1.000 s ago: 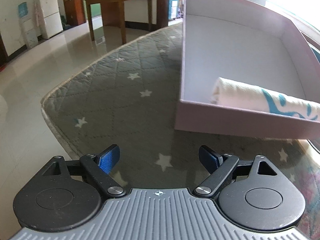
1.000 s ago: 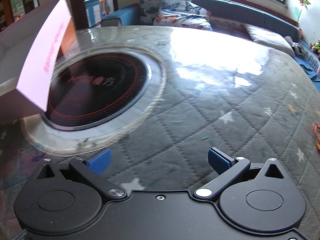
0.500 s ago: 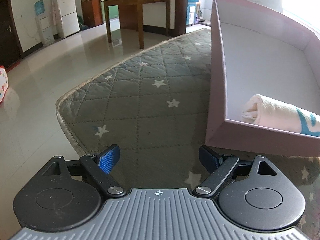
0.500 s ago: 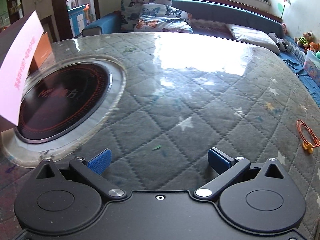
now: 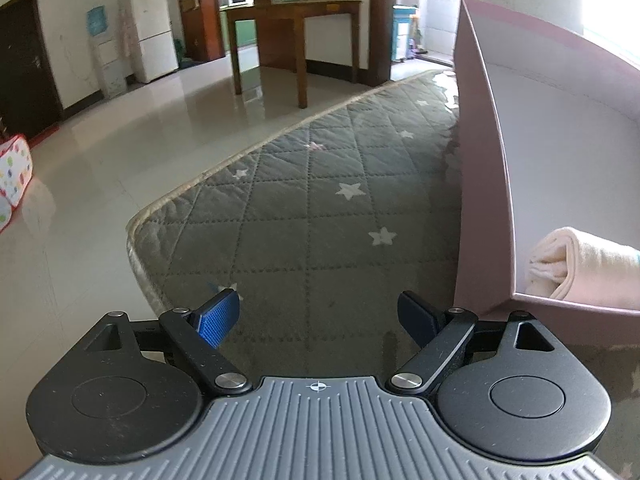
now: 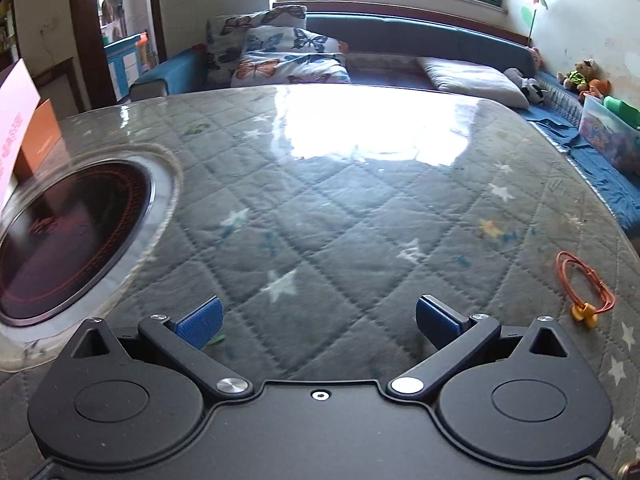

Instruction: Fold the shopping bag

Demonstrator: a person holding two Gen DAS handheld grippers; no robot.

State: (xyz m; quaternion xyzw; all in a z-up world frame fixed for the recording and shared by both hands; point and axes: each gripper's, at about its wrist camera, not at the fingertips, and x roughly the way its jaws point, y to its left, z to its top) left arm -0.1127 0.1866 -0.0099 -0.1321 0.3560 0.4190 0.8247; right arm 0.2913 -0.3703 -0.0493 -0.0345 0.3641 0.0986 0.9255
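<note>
A cream fabric bag (image 5: 588,268), rolled up, lies inside the pink cardboard box (image 5: 486,184) at the right of the left wrist view; its right part runs out of frame. My left gripper (image 5: 318,318) hovers open over the grey quilted table cover, just left of the box's near corner, with nothing between its blue pads. In the right wrist view my right gripper (image 6: 318,320) is open over the same star-patterned cover (image 6: 340,220), holding nothing. A corner of the pink box (image 6: 16,120) shows at that view's far left edge.
A round black cooktop (image 6: 68,236) is set into the table at the left. An orange cord loop (image 6: 584,284) lies near the right edge. The table's left edge (image 5: 168,204) drops to a tiled floor. A sofa with cushions (image 6: 288,56) stands behind the table.
Both grippers have swung outward: the left view turned left, so the box and rolled bag slid to the right edge; the right view turned right, pushing the cooktop leftward and bringing the orange cord into view.
</note>
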